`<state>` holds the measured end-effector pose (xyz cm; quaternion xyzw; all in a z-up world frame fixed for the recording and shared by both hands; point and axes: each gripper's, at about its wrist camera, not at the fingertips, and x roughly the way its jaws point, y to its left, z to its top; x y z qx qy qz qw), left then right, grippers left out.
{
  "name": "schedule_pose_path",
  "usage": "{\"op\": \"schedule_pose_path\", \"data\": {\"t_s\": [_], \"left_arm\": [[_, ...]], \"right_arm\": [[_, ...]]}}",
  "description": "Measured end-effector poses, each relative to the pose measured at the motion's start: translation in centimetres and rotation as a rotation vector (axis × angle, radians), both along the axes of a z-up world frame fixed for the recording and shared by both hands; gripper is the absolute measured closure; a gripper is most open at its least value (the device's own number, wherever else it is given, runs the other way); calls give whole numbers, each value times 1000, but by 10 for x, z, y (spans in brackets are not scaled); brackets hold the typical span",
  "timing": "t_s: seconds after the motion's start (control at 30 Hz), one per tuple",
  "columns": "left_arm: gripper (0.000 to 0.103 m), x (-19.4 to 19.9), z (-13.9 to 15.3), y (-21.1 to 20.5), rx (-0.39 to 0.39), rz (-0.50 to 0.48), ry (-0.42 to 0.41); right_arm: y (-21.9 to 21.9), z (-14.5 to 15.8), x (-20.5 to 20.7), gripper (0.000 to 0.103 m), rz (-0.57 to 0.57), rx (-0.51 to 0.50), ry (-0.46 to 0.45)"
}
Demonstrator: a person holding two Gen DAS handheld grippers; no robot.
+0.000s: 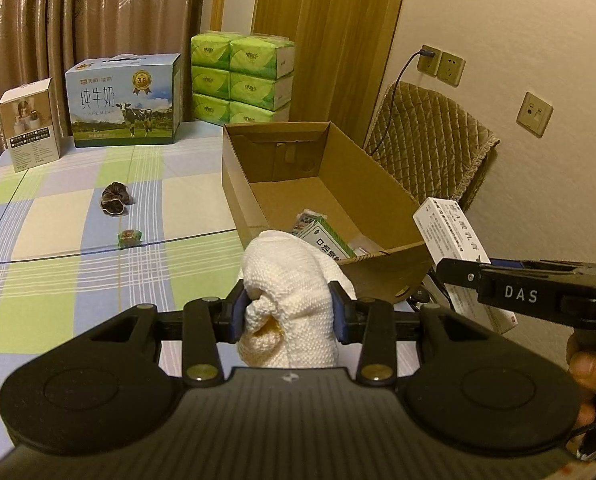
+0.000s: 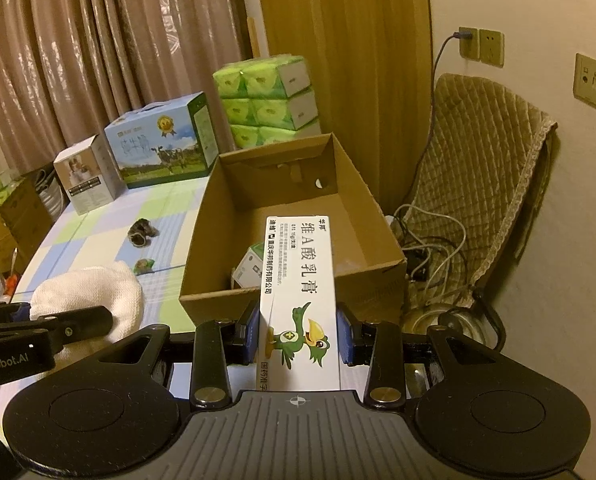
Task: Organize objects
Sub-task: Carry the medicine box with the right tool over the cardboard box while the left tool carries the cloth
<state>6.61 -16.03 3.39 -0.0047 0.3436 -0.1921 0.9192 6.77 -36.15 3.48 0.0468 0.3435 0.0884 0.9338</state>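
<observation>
Your left gripper (image 1: 290, 316) has its jaws closed on a bundled white cloth (image 1: 294, 276), which bulges up and forward between the blue pads and hangs below them; your right gripper (image 2: 300, 336) has its jaws closed on the lower part of a long white ointment box (image 2: 298, 280), so most of its length sticks out ahead toward 12 o'clock. The open cardboard box (image 1: 382, 184) sits on the checked tablecloth (image 1: 78, 240) at 1 o'clock in the left view and dead ahead in the right view, with a small green-and-white carton (image 1: 326, 240) already lying in its near end. Two risks appear to follow. First, the ointment box is gripped far from its middle, so a knock of its free end against the near cardboard wall (image 2: 226, 304) could lever it out of the pads or push the light cardboard box toward the cables (image 2: 430, 240) at 2 o'clock. Second, the cloth is soft and loosely folded; a trailing fold may snag on the rim, or it may unroll and drape over the edge instead of settling inside. Your two grippers are near each other at the near rim, so lowering both together risks a collision. A dark hair tie (image 1: 116, 200) and a small green wrapped sweet (image 1: 130, 238) lie at 10 o'clock, well apart from the cardboard box, not yet collected.
</observation>
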Motion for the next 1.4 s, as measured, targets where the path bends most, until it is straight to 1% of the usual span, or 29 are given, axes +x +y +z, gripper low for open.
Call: {"op": "schedule_pose_path", "data": {"t_s": [0.2, 0.5, 0.57, 0.67, 0.97, 1.2, 1.4], "left_arm": [[68, 5, 1, -4, -5, -4, -1], [68, 26, 11, -19, -8, -19, -20], [68, 33, 13, -23, -13, -24, -17], [68, 45, 14, -30, -7, -31, -16], [68, 94, 23, -52, -1, -37, -21], [68, 126, 23, -68, 17, -49, -20], [67, 146, 20, -75, 25, -59, -10]], "right_arm": [[-3, 4, 6, 68, 3, -6, -8], [-12, 14, 33, 68, 20, -24, -22], [-13, 16, 41, 68, 29, -26, -22], [-16, 19, 55, 68, 45, 10, -2], [-12, 29, 102, 68, 72, -1, -4], [-7, 26, 137, 68, 85, -11, 13], [-9, 21, 153, 68, 81, -18, 24]]}}
